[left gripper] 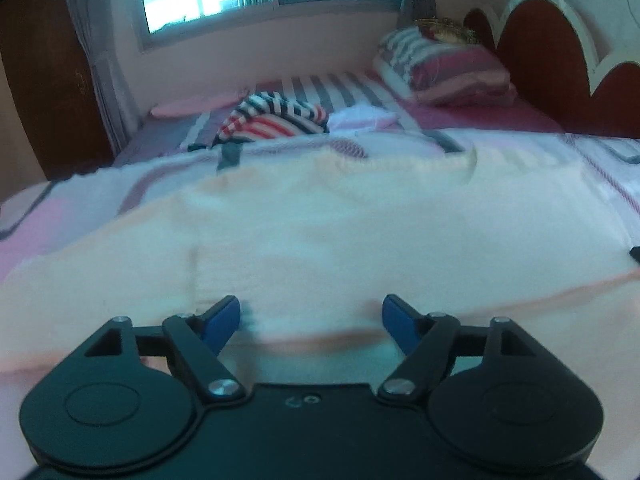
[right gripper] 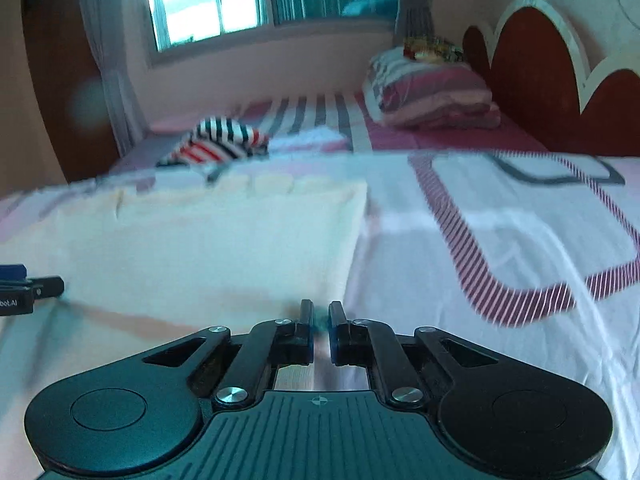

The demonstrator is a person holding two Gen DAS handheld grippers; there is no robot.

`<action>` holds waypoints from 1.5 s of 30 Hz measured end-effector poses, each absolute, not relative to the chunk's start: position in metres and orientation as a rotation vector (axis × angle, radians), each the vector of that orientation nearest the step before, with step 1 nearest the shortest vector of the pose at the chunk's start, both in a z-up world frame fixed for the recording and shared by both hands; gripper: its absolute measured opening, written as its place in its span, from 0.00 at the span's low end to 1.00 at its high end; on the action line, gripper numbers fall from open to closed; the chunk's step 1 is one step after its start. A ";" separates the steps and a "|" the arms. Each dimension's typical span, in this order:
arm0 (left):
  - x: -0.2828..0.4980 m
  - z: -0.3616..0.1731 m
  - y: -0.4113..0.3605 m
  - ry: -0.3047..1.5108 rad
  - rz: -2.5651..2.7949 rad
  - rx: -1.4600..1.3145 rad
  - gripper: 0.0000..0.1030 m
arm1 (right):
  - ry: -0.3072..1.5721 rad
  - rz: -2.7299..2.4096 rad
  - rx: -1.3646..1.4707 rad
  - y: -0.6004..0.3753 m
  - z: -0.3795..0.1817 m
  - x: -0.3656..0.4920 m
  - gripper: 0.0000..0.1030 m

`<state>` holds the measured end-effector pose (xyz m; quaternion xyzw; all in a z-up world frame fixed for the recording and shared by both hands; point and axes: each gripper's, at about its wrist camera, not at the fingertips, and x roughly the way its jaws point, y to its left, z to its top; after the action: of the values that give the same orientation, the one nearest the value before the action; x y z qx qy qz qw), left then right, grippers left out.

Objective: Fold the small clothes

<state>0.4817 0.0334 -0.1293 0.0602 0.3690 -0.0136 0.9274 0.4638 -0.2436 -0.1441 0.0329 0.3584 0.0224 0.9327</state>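
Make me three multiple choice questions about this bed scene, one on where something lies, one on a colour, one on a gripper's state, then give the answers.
1. Where does the striped garment lie?
A. beyond the cream cloth, toward the window
B. on the pillow
C. between the left gripper's fingers

2. What colour are the left gripper's pads?
A. red
B. blue
C. yellow

3. How do the right gripper's jaws stand?
A. wide open
B. nearly shut, at the near edge of the cream cloth
C. out of view

Answers: 1 A, it sits past the cloth's far edge, below the window. 2 B, both pads show blue. 3 B, only a narrow gap separates the fingers.
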 end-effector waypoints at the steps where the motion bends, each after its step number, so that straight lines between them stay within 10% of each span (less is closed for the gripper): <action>1: 0.482 -0.129 0.035 0.758 -0.021 0.117 0.78 | 0.726 0.039 0.054 -0.243 -0.145 0.463 0.07; 23: 0.374 -0.125 0.406 0.550 0.467 -0.768 0.51 | 0.657 0.083 0.295 -0.180 -0.107 0.460 0.08; 30: 0.383 -0.133 0.439 0.513 0.438 -0.859 0.49 | 0.672 0.093 0.287 -0.135 -0.101 0.467 0.08; 37: 0.401 -0.126 0.450 0.604 0.453 -0.708 0.03 | 0.668 0.084 0.266 -0.120 -0.093 0.463 0.08; 45: 0.440 -0.069 0.339 0.566 0.147 -0.446 0.03 | 0.633 0.063 0.300 -0.126 -0.085 0.456 0.08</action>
<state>0.4401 0.3394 -0.0693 -0.2178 0.2769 0.0718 0.9331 0.4562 -0.1262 -0.0846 0.1472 0.3101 0.0309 0.9387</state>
